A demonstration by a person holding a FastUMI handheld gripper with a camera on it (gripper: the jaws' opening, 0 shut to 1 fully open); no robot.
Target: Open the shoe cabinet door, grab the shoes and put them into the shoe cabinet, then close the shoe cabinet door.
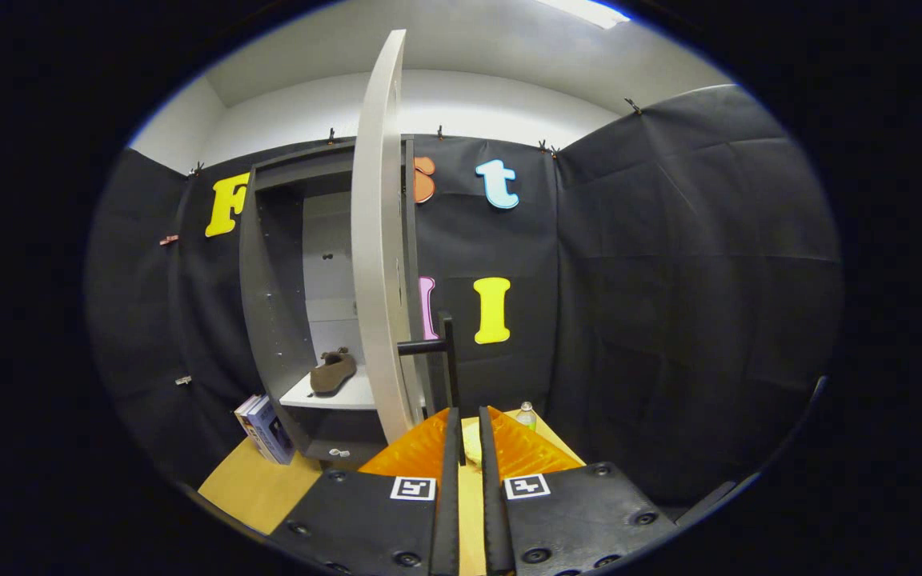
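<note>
Inside the shoe cabinet [285, 264] a brown shoe [333, 372] is seen on the shelf. The gripper [465, 428] is nearly closed around the black handle [446, 352] of the open door [377, 240]; full clamping cannot be confirmed. The door should be swung shut smoothly, grip kept square.

The shoe cabinet [285, 264] stands left of centre with its door [377, 240] swung open, edge-on. A brown shoe [333, 372] lies on its shelf. The gripper [469, 432] at bottom centre has its fingers nearly together beside the door's dark handle [446, 352], holding nothing. A book [265, 428] leans at the cabinet's lower left.
</note>
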